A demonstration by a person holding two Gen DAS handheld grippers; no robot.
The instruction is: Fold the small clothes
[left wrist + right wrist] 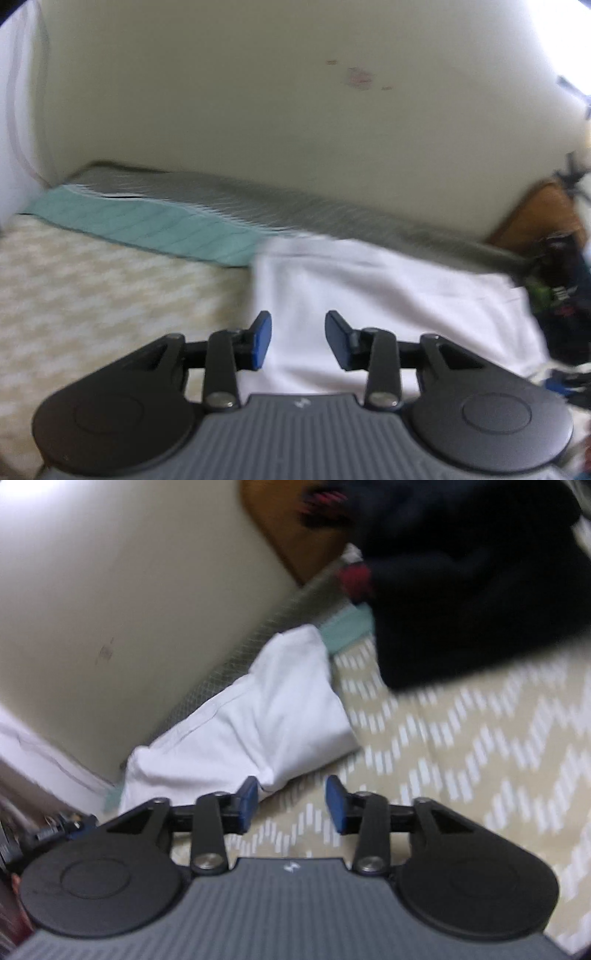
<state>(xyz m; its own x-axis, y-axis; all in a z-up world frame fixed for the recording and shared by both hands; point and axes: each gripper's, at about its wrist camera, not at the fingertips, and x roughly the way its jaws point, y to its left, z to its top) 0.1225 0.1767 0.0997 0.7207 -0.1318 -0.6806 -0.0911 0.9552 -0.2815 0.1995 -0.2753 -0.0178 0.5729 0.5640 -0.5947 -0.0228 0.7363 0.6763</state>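
Both hand-held grippers hover with their blue pads spread apart and nothing between them: the left hand-held gripper (298,339) over a white garment (369,306), the right hand-held gripper (291,805) over the patterned bedspread (461,760). Beige with white dashes, that bedspread covers the bed from near to far. At the far side a pale wall (258,92) rises behind a grey mattress edge (295,206). In the right wrist view the white garment (258,716) lies bunched along that edge, just left of the right gripper. A dark clothing heap (472,583) sits farther right, and a teal cloth (155,229) lies far left.
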